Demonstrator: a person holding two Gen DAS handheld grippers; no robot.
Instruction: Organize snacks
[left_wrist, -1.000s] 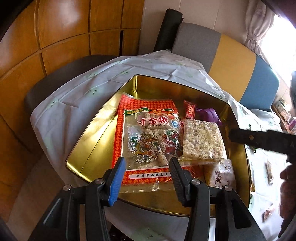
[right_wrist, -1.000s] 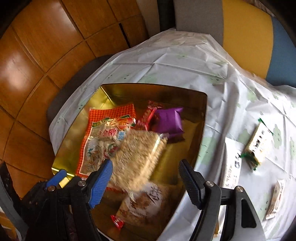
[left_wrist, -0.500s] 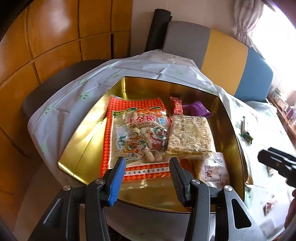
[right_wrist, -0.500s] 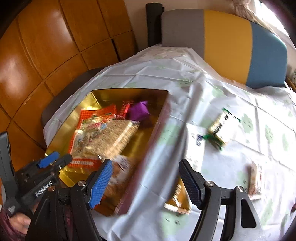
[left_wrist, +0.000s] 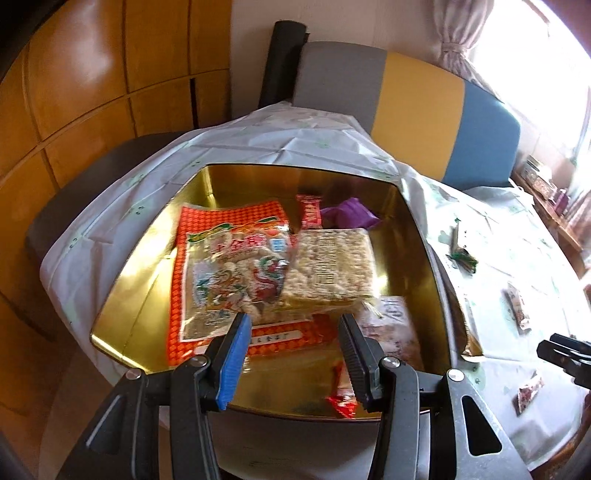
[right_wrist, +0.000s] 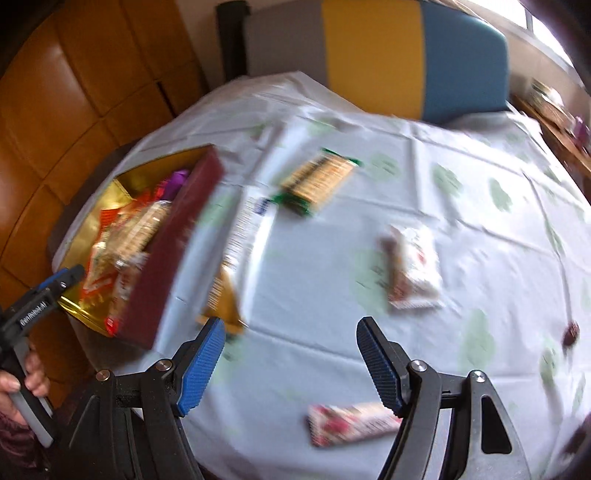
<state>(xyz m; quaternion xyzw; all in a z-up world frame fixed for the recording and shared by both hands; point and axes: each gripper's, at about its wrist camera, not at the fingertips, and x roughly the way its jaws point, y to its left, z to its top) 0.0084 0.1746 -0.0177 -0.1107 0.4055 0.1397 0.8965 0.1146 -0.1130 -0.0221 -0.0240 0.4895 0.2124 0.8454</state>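
In the left wrist view a gold tin (left_wrist: 140, 280) holds a red-orange bag (left_wrist: 221, 266), a rice-cake pack (left_wrist: 332, 262), a purple packet (left_wrist: 351, 212) and a small red wrapper (left_wrist: 341, 400). My left gripper (left_wrist: 295, 354) hovers open over the tin's near edge, with nothing between its fingers. My right gripper (right_wrist: 291, 365) is open and empty above the white tablecloth (right_wrist: 480, 221). A red-white bar (right_wrist: 351, 424) lies just under it, a white-red packet (right_wrist: 413, 269) ahead and a green-gold pack (right_wrist: 317, 181) farther off. This view is blurred.
The tin's dark red outer wall (right_wrist: 177, 251) stands left of the right gripper, beside a long white packet (right_wrist: 251, 229) and a gold packet (right_wrist: 221, 295). A hand (right_wrist: 26, 373) holds the left gripper (right_wrist: 48, 291). A grey, yellow and blue chair back (left_wrist: 413, 103) stands behind the table.
My right gripper has swung right, from over the tin to over the tablecloth with the loose snacks. The left gripper has drifted a little beside the tin; both stay open.
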